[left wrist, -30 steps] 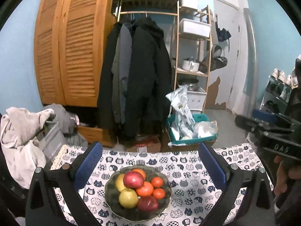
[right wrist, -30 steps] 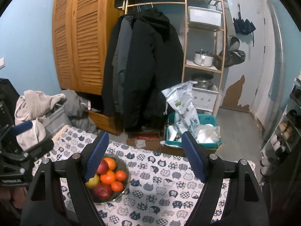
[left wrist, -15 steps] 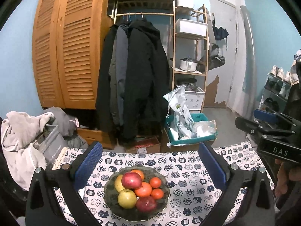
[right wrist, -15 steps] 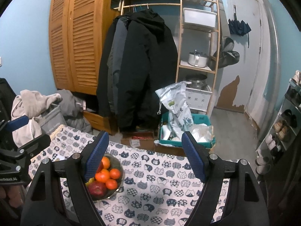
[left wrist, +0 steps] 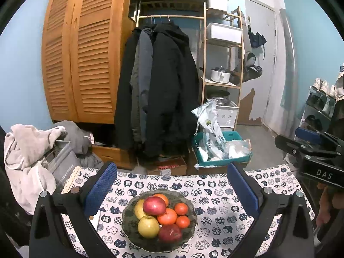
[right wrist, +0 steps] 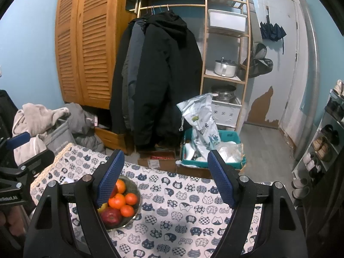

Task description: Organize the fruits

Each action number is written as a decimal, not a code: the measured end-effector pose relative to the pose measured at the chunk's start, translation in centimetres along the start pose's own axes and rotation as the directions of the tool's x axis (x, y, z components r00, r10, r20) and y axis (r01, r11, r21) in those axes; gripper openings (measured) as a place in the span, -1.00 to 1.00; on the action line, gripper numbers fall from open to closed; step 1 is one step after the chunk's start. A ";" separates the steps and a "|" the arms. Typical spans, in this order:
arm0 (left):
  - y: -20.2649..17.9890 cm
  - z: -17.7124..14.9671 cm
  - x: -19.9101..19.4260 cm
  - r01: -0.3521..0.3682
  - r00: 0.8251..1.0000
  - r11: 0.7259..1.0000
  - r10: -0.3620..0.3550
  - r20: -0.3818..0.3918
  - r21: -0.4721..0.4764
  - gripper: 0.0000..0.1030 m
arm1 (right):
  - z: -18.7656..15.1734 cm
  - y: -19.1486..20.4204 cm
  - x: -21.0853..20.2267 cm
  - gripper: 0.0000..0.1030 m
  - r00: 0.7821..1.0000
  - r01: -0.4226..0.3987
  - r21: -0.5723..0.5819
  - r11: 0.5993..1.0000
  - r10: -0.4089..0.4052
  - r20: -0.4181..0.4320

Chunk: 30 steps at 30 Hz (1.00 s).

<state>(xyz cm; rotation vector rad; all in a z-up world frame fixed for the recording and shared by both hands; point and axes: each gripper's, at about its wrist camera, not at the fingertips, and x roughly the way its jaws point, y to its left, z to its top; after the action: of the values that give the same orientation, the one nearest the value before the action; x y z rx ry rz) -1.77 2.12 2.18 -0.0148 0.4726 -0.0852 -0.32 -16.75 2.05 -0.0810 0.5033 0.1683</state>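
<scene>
Fruits [left wrist: 160,217] heaped in bowl [left wrist: 129,232], cat-print tablecloth [left wrist: 215,210], coats [left wrist: 163,90] behind

1. We count one bowl [left wrist: 129,232] at the lower centre of the left wrist view.
2. Two red apples: one on top [left wrist: 154,205], one at the front [left wrist: 170,233].
3. Two yellow apples [left wrist: 148,226], the second partly hidden.
4. Four orange fruits [left wrist: 167,216].
5. Two pots [right wrist: 224,68] on the shelves, upper right.
6. Two tongs [left wrist: 171,186].
</scene>
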 end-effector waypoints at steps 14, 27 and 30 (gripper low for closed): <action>0.3 0.0 0.0 -0.008 1.000 1.000 0.008 -0.005 0.005 1.00 | -0.1 0.0 0.0 0.52 1.000 0.002 0.001 1.000 -0.002 0.000; 0.3 0.0 -0.1 -0.010 1.000 1.000 0.010 -0.007 0.007 1.00 | -0.1 -0.1 0.0 0.52 1.000 0.001 0.002 1.000 -0.001 -0.003; 0.7 0.0 -0.1 -0.018 1.000 1.000 0.018 -0.011 0.011 1.00 | -0.1 -0.1 0.0 0.52 1.000 0.002 0.002 1.000 -0.002 -0.003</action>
<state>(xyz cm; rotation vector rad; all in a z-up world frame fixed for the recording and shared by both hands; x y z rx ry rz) -1.77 2.81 2.17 0.0009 0.4831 -0.0700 -0.34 -16.88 2.03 -0.0802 0.5064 0.1656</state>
